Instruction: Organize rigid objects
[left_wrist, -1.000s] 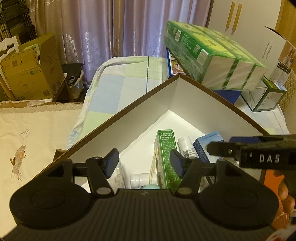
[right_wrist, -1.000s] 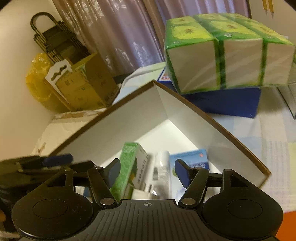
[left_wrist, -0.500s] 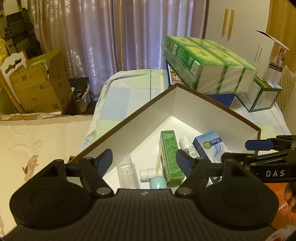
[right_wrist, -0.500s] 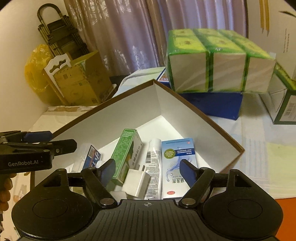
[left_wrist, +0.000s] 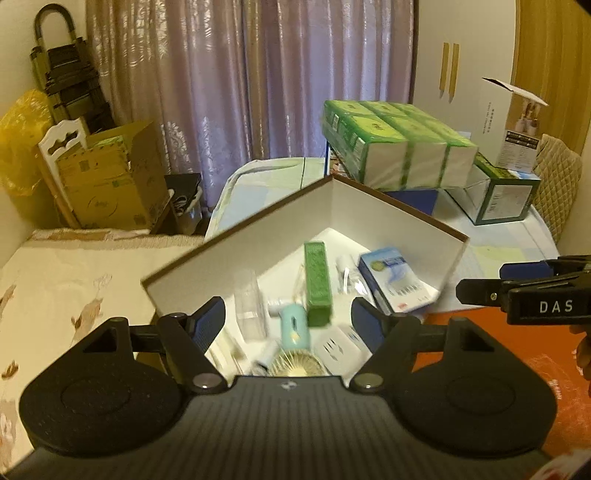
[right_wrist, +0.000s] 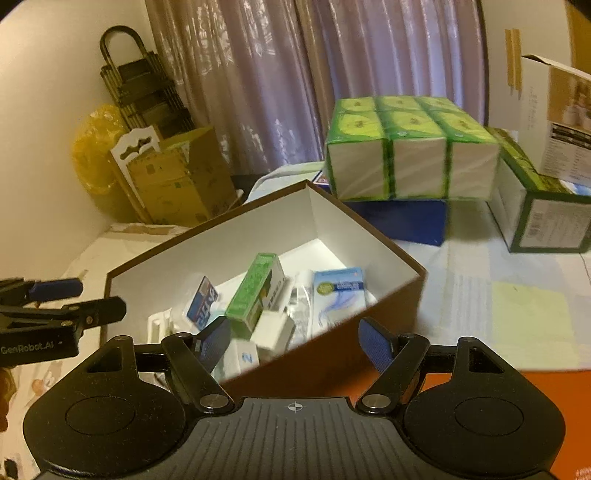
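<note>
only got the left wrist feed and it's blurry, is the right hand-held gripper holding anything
observer: No. In the right wrist view the right hand-held gripper is open, with nothing between its fingers.
operator: what's it facing
observer: The near outer wall of the brown box, a side your view doesn't show.
operator: anything inside i can't see
observer: A small white cube marked 2 sits just inside that near wall.
</note>
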